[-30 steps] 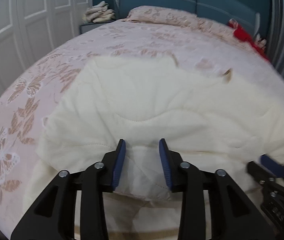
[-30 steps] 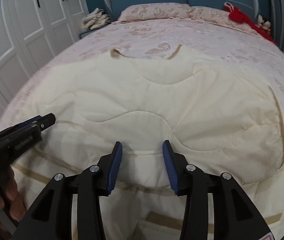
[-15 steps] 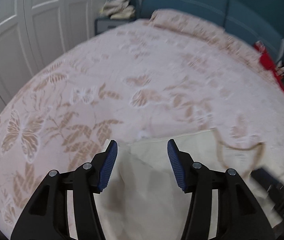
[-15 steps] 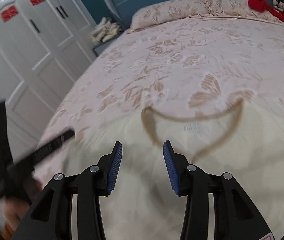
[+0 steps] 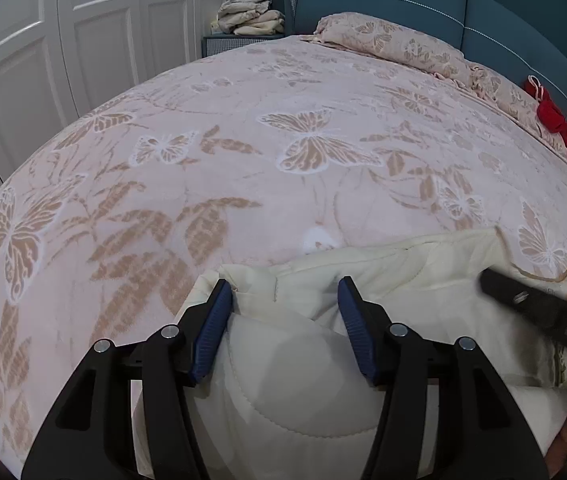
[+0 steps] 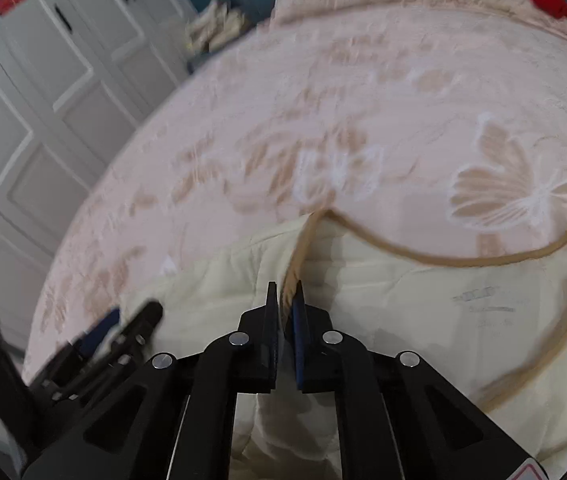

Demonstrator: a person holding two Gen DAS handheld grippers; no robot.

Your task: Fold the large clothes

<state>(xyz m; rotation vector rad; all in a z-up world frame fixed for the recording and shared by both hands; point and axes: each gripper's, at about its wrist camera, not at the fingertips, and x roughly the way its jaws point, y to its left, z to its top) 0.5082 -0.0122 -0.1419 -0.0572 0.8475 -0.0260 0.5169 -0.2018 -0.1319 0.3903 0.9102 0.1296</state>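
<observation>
- On the near part of the bed (image 5: 243,128), the cream quilted garment (image 5: 383,264) lies with its far edge and tan-trimmed neckline (image 6: 463,261) turned toward the headboard; it covers only the near end of the butterfly-print bedspread.
- Judging by the layers of padding bunched under both tools, a first fold looks under way rather than finished; the garment is not yet a compact stack, and how many folds remain cannot be told.
- Right gripper (image 6: 283,296): its jaws are pinched together on the garment's shoulder edge, right at the left end of the neckline trim, with cloth caught between the pads.
- Left gripper (image 5: 283,300): its jaws are opening, standing apart on either side of a bunched corner of the garment; the pads do not appear to press on it.
- Each tool shows at the edge of the other's view, so the two work close together on the same top edge.
- Around: a patterned pillow (image 5: 395,46) against the blue headboard (image 5: 383,4), a red item (image 5: 551,108) at the far right of the bed, a pile of folded laundry (image 5: 251,14) on a bedside stand, white wardrobe doors (image 5: 63,40) on the left.
- Nothing lies on the open spread ahead of the garment, so the way forward looks free.
</observation>
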